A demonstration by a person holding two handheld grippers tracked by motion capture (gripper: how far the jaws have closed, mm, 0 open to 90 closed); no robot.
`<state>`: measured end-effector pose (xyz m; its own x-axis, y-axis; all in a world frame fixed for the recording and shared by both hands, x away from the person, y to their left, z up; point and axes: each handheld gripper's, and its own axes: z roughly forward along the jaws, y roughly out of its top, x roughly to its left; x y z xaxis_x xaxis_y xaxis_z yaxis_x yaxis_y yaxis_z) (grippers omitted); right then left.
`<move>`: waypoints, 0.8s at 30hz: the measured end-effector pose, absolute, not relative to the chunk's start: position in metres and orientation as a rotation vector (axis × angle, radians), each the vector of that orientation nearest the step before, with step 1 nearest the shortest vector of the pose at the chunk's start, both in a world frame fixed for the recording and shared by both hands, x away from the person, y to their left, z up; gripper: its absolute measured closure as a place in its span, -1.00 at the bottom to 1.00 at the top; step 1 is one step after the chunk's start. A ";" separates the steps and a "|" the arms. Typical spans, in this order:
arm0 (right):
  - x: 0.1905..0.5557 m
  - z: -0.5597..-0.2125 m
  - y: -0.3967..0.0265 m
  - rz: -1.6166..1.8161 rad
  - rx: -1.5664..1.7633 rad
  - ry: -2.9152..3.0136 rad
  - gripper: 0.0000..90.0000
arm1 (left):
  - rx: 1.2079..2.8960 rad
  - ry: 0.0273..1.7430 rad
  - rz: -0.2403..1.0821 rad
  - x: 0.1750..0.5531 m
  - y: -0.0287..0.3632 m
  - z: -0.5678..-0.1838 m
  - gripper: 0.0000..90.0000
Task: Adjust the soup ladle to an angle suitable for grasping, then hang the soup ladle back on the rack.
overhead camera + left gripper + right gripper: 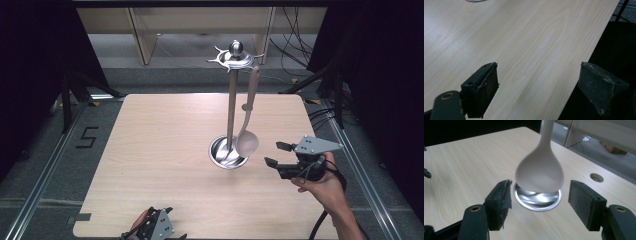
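A pale ladle point(248, 125) hangs by its handle from the top ring of a metal utensil stand point(231, 100), just right of centre in the high view, its bowl low beside the stand's post and over the round steel base point(227, 152). In the right gripper view the ladle's bowl point(539, 171) sits at the middle of the frame, in front of the shiny base point(537, 198). The right tool point(278, 154), held in a hand point(325, 187) at the lower right of the high view, points toward the stand; its jaws are spread wide with nothing between them, and the ladle bowl lies beyond their tips, apart from both pads. The left tool point(167, 222) is at the bottom edge of the high view, left of centre, over the near edge of the light wooden desk point(165, 145). In the left gripper view its jaws stand wide apart and empty, bare desk point(524, 45) between them.
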<state>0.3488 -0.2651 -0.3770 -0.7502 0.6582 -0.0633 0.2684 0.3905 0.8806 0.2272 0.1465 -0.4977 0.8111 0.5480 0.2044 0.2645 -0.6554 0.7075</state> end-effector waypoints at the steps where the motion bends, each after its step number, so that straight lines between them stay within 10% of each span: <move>1: 0.349 -0.378 -0.267 1.309 0.793 2.250 -0.22 | 2.299 0.594 0.526 0.227 0.147 -0.498 -0.66; 24: 0.330 -0.411 -0.274 1.270 0.823 2.363 -0.26 | 2.298 0.585 0.540 0.227 0.149 -0.496 -0.66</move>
<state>0.3297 -0.2744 -0.4109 -0.7769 0.6293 -0.0191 0.3314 0.4346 0.8375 0.2268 0.1492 -0.4959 0.8115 0.5445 0.2122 0.2553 -0.6569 0.7095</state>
